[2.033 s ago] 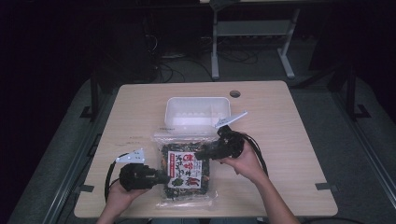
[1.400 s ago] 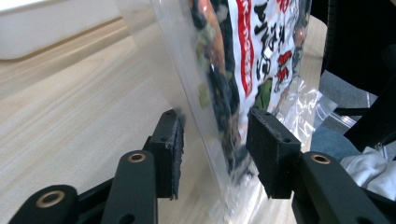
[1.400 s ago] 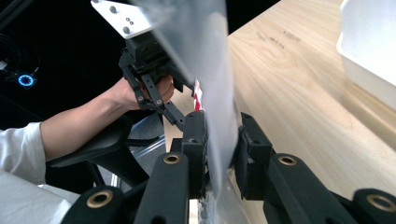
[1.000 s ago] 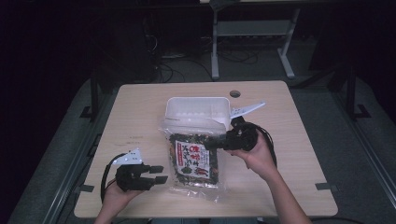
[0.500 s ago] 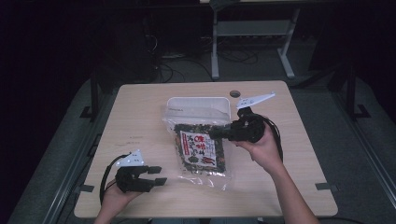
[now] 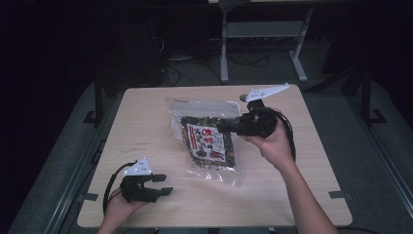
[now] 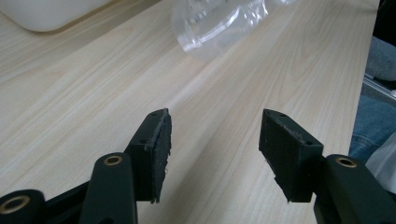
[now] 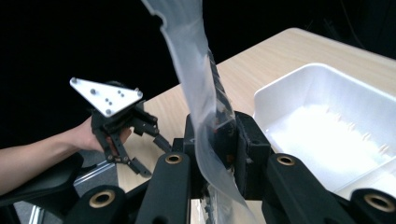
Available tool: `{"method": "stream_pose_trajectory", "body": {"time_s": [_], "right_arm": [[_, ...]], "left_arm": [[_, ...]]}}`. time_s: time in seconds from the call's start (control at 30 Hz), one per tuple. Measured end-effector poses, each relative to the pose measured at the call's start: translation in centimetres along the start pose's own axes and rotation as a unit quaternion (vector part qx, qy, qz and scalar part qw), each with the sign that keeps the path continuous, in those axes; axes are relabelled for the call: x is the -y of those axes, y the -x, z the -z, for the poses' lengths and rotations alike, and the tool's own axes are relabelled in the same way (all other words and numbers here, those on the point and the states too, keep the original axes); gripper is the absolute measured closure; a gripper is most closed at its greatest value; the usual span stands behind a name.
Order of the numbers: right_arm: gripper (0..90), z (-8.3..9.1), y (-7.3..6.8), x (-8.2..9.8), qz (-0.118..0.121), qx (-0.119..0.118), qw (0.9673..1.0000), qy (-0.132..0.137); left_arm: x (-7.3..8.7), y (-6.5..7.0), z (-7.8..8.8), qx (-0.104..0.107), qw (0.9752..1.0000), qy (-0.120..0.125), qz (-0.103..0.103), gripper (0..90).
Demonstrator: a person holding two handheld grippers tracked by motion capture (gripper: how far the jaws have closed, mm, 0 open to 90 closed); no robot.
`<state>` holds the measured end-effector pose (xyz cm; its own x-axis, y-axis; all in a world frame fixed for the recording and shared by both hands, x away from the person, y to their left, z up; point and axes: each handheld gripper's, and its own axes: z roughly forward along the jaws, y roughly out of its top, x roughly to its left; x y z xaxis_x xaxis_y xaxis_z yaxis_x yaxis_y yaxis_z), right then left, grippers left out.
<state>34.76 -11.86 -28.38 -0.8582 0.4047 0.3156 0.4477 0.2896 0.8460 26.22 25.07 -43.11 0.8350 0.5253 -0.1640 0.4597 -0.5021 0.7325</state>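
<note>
Snack bag [image 6: 209, 141] pinched by its edge in right claw [image 6: 221, 126], hung tilted above counter [image 6: 146, 122], over white tray [image 8: 327, 121], left claw [image 6: 165, 184] spread wide, jaws just opening, nothing between, well apart from bag.

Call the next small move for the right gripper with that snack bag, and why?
Probably carry it on over the white tray and lower it: the right gripper is shut on the snack bag, tilted up off the table, while the left gripper sits open, apart.
</note>
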Motion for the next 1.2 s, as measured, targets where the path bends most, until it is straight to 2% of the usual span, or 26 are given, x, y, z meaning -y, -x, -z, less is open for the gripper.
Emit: {"method": "stream_pose_trajectory", "body": {"time_s": [0.5,0.8,1.03,1.2], "right_arm": [[76.6,-0.2,0.3,-2.8,0.023,0.016,0.9995,0.015],[76.5,-0.6,1.1,-4.4,0.030,0.019,0.9989,0.032],[76.6,-1.2,1.8,-6.0,0.044,0.029,0.9977,0.042],[76.6,-1.7,2.5,-6.8,0.044,0.040,0.9969,0.052]], "left_arm": [[0.2,-0.2,0.0,-0.005,1.0000,-0.007,-0.002,40.2],[0.3,-0.3,0.0,-0.005,0.9999,-0.012,-0.001,39.3],[0.4,-0.4,0.0,-0.007,0.9998,-0.016,0.000,38.4],[0.4,-0.5,0.1,-0.007,0.9998,-0.017,0.000,37.8]]}}
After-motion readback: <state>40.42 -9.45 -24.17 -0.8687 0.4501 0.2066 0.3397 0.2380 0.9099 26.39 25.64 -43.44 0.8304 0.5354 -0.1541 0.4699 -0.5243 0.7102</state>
